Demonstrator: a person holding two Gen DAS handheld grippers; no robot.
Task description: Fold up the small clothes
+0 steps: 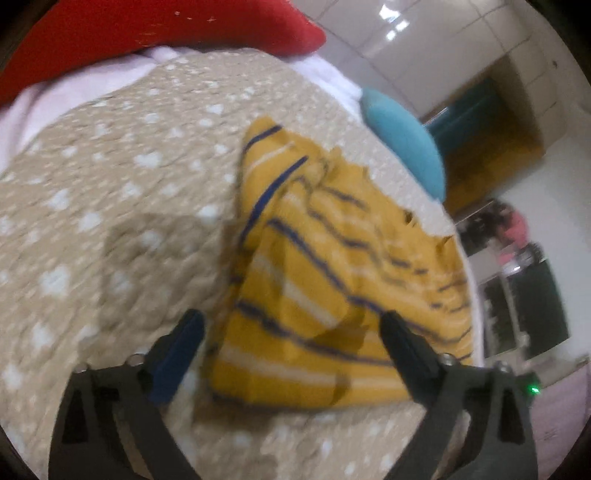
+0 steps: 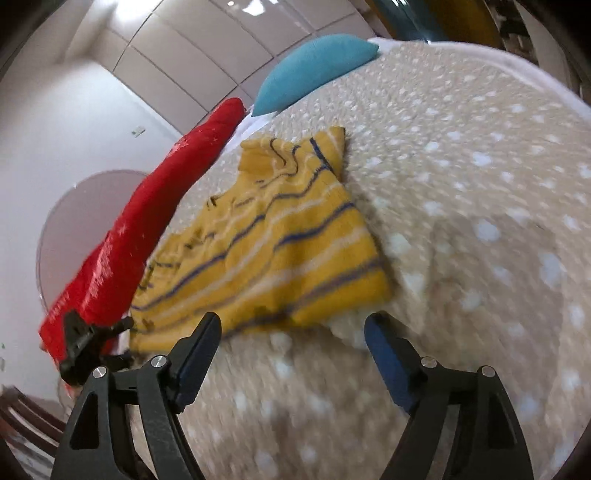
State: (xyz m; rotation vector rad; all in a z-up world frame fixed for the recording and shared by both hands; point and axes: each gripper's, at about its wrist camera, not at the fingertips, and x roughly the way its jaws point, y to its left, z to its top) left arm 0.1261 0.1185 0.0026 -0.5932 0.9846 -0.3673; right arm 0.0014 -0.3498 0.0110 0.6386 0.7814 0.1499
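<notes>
A small yellow garment with navy and white stripes lies partly folded and rumpled on a beige bedspread with white hearts. My left gripper is open, its jaws straddling the garment's near hem just above it, holding nothing. In the right wrist view the garment lies ahead and left. My right gripper is open and empty, just short of the garment's near corner. The other gripper shows at the garment's left edge.
A red pillow and a teal pillow lie at the bed's edges; they also show in the right wrist view, red pillow and teal pillow. White wardrobe doors stand behind. Dark furniture stands beyond the bed edge.
</notes>
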